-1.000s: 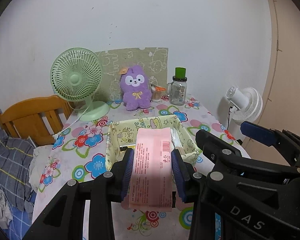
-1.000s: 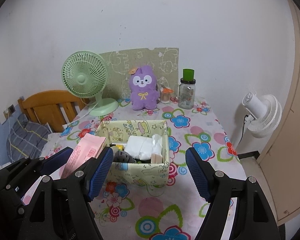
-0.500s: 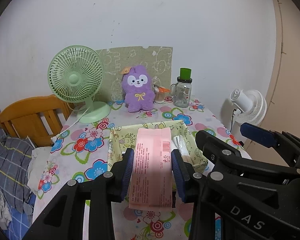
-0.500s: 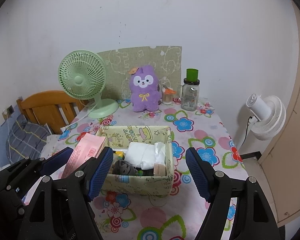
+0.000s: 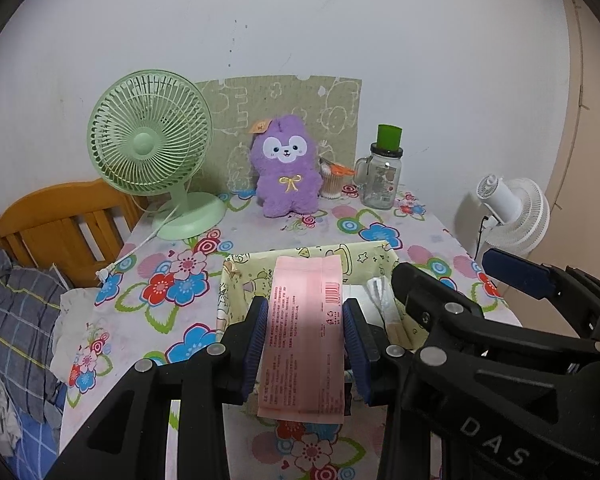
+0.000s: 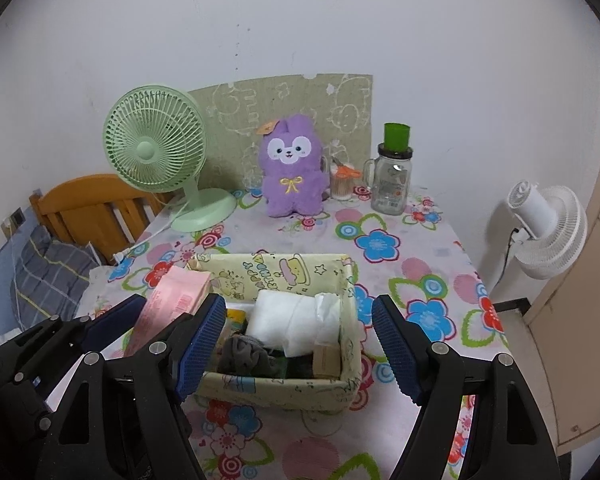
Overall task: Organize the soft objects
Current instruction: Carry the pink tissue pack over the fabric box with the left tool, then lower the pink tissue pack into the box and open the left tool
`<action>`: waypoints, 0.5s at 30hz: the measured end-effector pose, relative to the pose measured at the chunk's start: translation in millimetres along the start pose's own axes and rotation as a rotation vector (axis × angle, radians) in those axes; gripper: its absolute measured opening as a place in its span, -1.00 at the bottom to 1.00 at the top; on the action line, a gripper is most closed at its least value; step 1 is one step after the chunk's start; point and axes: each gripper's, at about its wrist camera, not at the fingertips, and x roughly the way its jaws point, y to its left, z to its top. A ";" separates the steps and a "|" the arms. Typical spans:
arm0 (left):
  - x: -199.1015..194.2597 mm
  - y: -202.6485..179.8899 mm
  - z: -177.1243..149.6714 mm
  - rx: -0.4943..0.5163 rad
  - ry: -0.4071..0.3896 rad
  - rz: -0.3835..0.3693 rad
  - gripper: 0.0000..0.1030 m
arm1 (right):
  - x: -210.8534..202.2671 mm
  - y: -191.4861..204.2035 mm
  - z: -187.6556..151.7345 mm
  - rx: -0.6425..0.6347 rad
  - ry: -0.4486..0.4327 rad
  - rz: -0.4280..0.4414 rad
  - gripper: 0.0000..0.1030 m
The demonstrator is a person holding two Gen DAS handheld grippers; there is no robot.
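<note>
My left gripper [image 5: 305,332] is shut on a flat pink packet [image 5: 304,332] and holds it above the near left edge of a yellow cartoon-print basket [image 5: 236,280]. In the right wrist view the pink packet [image 6: 172,300] and the basket [image 6: 276,268] show too; the basket holds a white folded cloth [image 6: 296,320], a grey soft item [image 6: 244,354] and small boxes. My right gripper [image 6: 298,344] is open and empty, hovering over the basket's near side. A purple plush rabbit [image 6: 292,168] sits upright at the back of the table.
A green desk fan [image 6: 156,148] stands back left with its cord trailing. A glass jar with a green lid [image 6: 392,176] and a small cup [image 6: 342,184] stand beside the plush. A wooden bed frame [image 6: 92,204] is left, a white floor fan [image 6: 548,228] right.
Both grippers have drawn back and risen a little from the basket, so it sits lower in both views. The pink packet stays clamped in the left gripper.
</note>
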 end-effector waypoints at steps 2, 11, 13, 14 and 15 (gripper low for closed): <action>5.0 -0.8 1.3 0.000 0.006 0.002 -0.25 | 4.6 -0.2 0.3 -0.001 0.005 0.011 0.53; 25.5 -5.2 5.7 0.003 0.026 0.003 -0.24 | 20.8 -7.7 2.3 0.006 0.022 0.023 0.53; 31.4 -6.8 5.8 0.013 0.032 0.008 -0.24 | 24.5 -9.2 2.4 0.006 0.022 0.024 0.53; 33.3 -7.3 5.6 0.014 0.034 0.011 -0.24 | 26.4 -9.7 2.5 0.004 0.022 0.023 0.53; 36.7 -7.4 5.9 0.015 0.038 0.013 -0.24 | 28.7 -10.2 2.1 0.002 0.023 0.022 0.53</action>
